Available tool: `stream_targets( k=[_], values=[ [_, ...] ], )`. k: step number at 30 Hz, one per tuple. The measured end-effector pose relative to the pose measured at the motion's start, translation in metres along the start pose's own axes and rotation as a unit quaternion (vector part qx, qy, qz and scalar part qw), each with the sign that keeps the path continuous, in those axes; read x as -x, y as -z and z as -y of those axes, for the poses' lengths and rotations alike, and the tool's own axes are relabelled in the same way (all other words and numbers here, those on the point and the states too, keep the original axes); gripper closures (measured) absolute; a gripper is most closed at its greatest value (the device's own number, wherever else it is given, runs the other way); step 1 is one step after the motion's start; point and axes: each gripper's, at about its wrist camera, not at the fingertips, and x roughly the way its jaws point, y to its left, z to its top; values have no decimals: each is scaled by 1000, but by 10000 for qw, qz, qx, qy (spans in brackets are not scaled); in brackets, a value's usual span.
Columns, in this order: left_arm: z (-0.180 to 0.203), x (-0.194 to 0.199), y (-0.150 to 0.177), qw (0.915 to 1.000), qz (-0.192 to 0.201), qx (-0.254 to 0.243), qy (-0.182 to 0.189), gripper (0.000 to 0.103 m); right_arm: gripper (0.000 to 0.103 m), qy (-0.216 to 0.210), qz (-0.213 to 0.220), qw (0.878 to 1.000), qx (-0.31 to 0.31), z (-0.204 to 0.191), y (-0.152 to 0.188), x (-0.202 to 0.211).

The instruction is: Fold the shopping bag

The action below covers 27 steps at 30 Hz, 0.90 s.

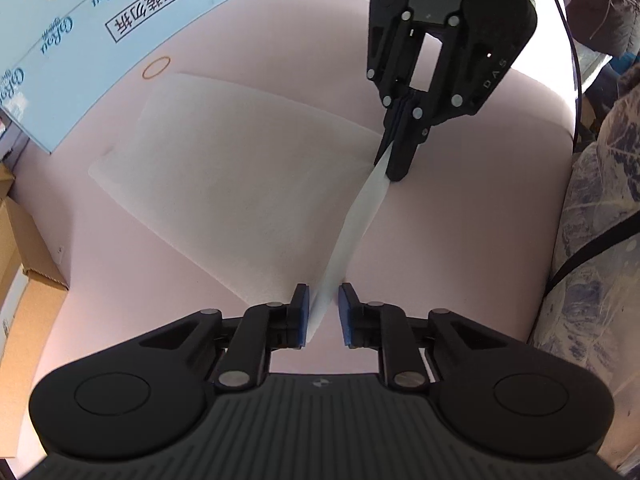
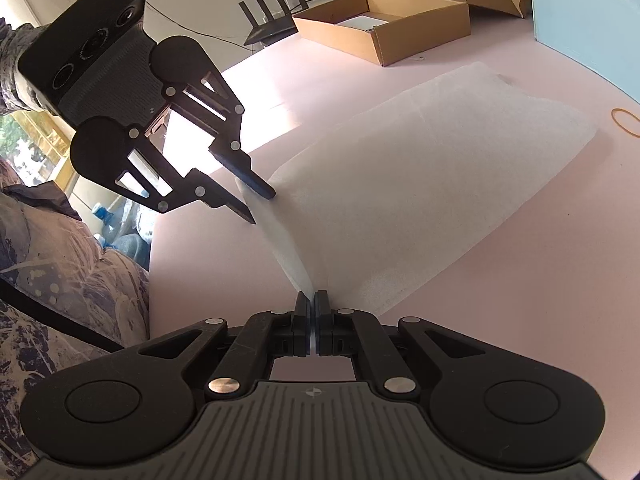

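both sets of fingers: right gripper (image 2: 311, 314) clamped on white shopping bag (image 2: 420, 184), left gripper (image 1: 323, 310) apart around its raised edge

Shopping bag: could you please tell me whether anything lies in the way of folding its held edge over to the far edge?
Nothing visible does: the shopping bag has a bare top, and the rubber band and cardboard box sit clear beyond it.

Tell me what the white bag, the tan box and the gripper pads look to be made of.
White bag: likely thin non-woven fabric or foam sheet; matte, faintly grainy, translucent at the lifted edge.
Tan box: corrugated cardboard; dull brown, folded flaps.
Gripper pads: probably rubber or foam; blue, matte, on black plastic-looking fingers.
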Motion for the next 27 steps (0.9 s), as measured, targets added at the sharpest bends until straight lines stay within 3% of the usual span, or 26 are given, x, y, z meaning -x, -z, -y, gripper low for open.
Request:
stream_targets(
  k=[5, 10, 13, 17, 21, 25, 27],
  values=[
    [-38, -12, -14, 9932, -507, 785, 694, 102, 102, -102, 178, 9995, -254, 9, 8, 0],
    [-85, -35, -24, 9684, -1077, 1385, 1774, 100, 102, -112, 421, 9973, -584, 12, 18, 7],
    [-98, -45, -27, 9573, -1283, 1365, 2203, 100, 99, 70, 610, 9953, -747, 4, 26, 19],
    [-107, -52, -25, 9470, -1448, 1482, 2453, 100, 93, 537, 1004, 9886, -980, -11, 33, 41],
    [-118, -62, -26, 9381, -1561, 1600, 2647, 100, 93, 966, 1871, 9691, -1285, -34, 40, 83],
    [-118, -62, -25, 9313, -1644, 1701, 2768, 100, 96, 1113, 2090, 9618, -1374, -59, 32, 81],
    [-120, -65, -25, 9290, -1668, 1738, 2808, 100, 96, 1395, 1821, 9660, -1194, -73, 26, 54]
  ],
)
